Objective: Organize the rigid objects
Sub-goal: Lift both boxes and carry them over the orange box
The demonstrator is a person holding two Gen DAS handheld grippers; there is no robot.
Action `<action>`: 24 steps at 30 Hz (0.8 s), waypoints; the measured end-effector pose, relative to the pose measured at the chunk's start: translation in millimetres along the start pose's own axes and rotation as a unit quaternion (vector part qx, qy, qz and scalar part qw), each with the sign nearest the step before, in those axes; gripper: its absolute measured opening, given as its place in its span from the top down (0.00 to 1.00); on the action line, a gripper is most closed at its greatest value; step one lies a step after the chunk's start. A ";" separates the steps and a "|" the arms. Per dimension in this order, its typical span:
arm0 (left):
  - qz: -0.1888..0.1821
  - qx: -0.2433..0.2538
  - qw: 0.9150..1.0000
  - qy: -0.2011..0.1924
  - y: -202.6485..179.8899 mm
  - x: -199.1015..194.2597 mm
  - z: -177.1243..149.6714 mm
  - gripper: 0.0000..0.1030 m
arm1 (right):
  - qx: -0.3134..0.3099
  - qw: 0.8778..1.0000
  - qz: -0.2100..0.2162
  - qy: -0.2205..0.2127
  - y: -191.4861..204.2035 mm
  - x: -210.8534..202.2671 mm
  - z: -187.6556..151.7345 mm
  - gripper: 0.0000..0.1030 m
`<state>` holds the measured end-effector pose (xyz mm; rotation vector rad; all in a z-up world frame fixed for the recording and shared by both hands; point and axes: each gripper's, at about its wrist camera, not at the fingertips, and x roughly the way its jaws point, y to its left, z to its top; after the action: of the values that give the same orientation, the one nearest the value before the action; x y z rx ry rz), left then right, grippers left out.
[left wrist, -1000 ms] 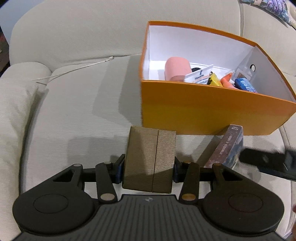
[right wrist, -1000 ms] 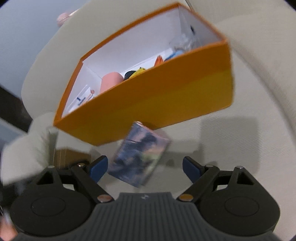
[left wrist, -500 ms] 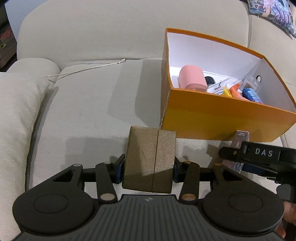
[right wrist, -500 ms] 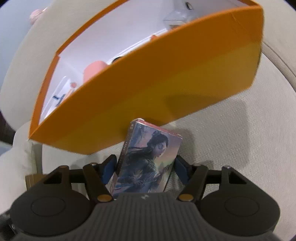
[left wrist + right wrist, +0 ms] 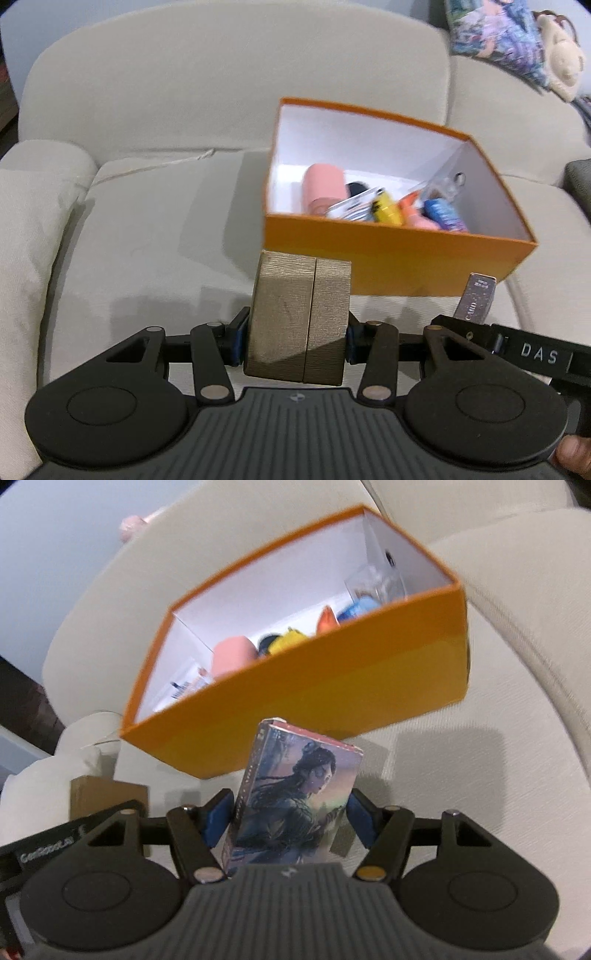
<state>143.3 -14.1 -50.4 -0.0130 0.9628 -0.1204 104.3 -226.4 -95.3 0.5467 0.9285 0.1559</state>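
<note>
An open orange box (image 5: 391,258) with white inner walls sits on a beige sofa and holds a pink roll (image 5: 323,186), a yellow item, an orange item and a blue item. My left gripper (image 5: 293,341) is shut on a brown textured box (image 5: 295,317), held just in front of the orange box. My right gripper (image 5: 288,821) is shut on an illustrated card box (image 5: 295,801), lifted below the orange box (image 5: 332,686). The card box (image 5: 476,299) and the right gripper's body show at the right of the left wrist view. The brown box (image 5: 107,795) shows at the left of the right wrist view.
The beige sofa seat (image 5: 155,229) spreads left of the orange box, with an armrest cushion (image 5: 26,236) at the far left. A patterned cushion (image 5: 498,40) and a plush toy (image 5: 561,62) lie on the sofa back at upper right.
My right gripper closed on the card box and lifted it off the seat. My left gripper, still holding the brown box, pulled back and up from the orange box.
</note>
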 end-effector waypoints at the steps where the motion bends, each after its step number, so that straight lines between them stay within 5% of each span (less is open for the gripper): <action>1: 0.000 0.005 1.000 -0.006 -3.7 -3.3 0.9 0.48 | -0.006 1.000 0.002 -0.005 0.7 -6.5 -0.7 0.34; 12: -0.027 0.003 0.998 -0.063 -33.4 -24.2 66.8 0.48 | -0.037 0.996 0.030 -0.074 22.8 -56.3 80.8 0.38; 24: -0.001 -0.010 0.999 -0.038 -37.5 62.4 117.2 0.48 | -0.065 0.996 -0.050 -0.047 13.1 17.6 147.5 0.39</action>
<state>271.0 -63.0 -32.0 -0.0364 0.8882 -0.1114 233.4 -264.9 -31.2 0.3828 0.8461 0.0998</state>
